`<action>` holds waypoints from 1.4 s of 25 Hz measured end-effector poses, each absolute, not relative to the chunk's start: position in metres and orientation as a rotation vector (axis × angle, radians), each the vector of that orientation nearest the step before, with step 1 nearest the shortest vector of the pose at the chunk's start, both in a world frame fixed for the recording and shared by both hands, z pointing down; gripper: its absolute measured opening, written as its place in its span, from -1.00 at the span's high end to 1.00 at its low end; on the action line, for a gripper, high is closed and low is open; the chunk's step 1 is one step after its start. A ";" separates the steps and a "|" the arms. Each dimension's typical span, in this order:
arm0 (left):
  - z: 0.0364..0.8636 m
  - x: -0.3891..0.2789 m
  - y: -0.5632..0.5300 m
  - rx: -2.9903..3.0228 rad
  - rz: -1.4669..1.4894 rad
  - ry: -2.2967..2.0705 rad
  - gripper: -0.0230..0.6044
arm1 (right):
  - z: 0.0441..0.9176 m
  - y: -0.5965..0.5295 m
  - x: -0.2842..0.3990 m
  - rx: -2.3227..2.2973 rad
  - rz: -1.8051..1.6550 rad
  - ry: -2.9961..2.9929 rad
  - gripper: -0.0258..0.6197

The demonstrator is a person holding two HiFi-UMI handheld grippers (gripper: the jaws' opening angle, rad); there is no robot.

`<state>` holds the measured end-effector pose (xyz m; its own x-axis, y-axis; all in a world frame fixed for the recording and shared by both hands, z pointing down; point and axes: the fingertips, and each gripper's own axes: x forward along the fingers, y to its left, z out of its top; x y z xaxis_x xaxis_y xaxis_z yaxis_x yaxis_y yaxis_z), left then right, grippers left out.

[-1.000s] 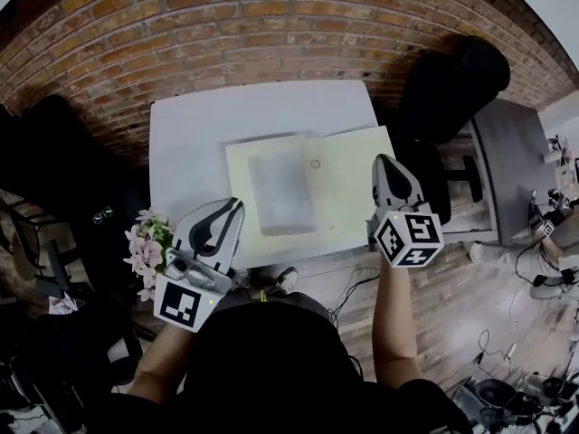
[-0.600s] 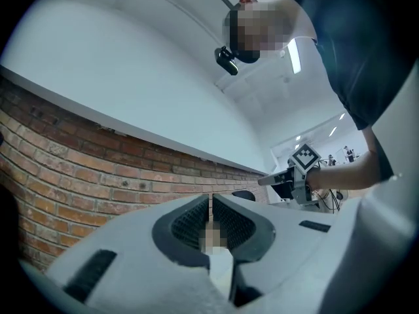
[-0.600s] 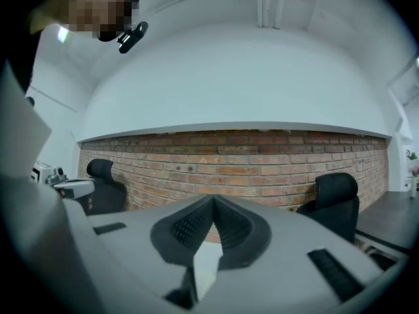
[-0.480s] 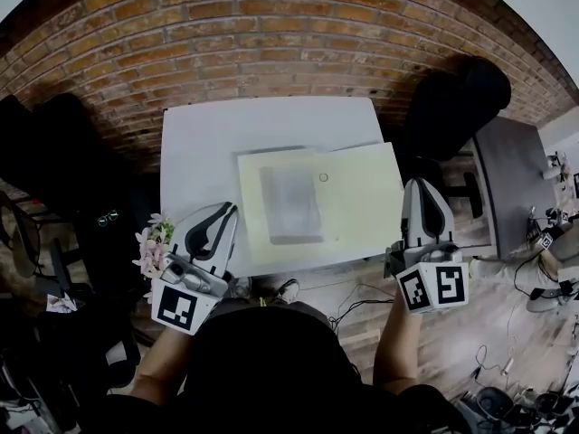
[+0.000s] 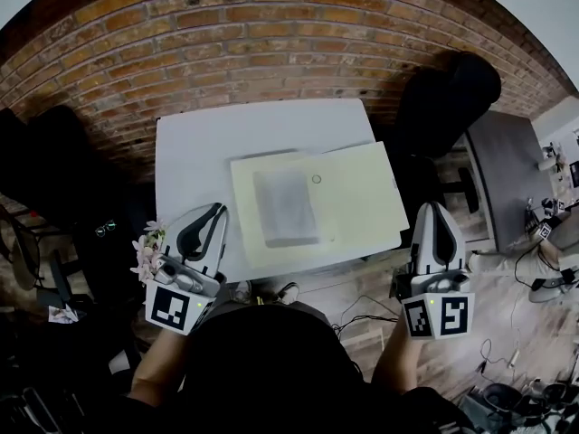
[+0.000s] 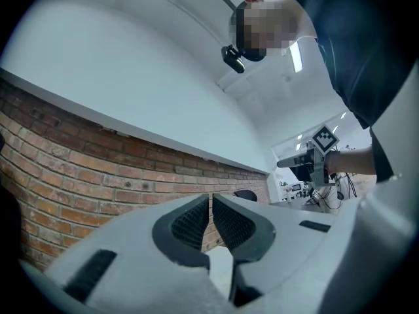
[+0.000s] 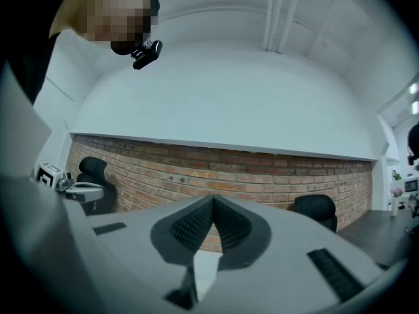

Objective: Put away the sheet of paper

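The sheet of paper lay flat on the left half of an open pale-yellow folder. A small round mark showed on the folder just beside the sheet's far right corner. The folder rested on the white tabletop, toward its near right part, with the folder's right half reaching the tabletop's right edge.

The left gripper was held at the tabletop's near left corner, apart from the folder. In the left gripper view its jaws met at the tips, with nothing between them. The right gripper was held off the near right corner, over the wooden floor, clear of folder and sheet. Its jaws were pressed together and empty.

A bunch of pale pink flowers stood just beside the left gripper. A brick wall ran behind the tabletop, and a black chair stood at its far right.
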<state>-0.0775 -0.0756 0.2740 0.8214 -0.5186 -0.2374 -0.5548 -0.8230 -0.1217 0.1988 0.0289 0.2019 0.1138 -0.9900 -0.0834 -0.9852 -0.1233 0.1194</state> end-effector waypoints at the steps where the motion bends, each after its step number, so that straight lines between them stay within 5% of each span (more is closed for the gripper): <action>1: 0.273 -0.076 -0.076 -2.825 0.287 0.833 0.80 | 0.200 0.031 0.199 2.323 -0.228 -2.054 0.88; 35: 0.278 -0.076 -0.073 -2.832 0.247 0.869 0.80 | 0.208 0.020 0.180 2.201 -0.257 -2.120 0.88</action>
<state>-0.0758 -0.0728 0.2783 0.8167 -0.5389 -0.2064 -0.5669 -0.8162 -0.1120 0.1798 0.0201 0.2081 0.0319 -0.9971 -0.0684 -0.9846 -0.0431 0.1694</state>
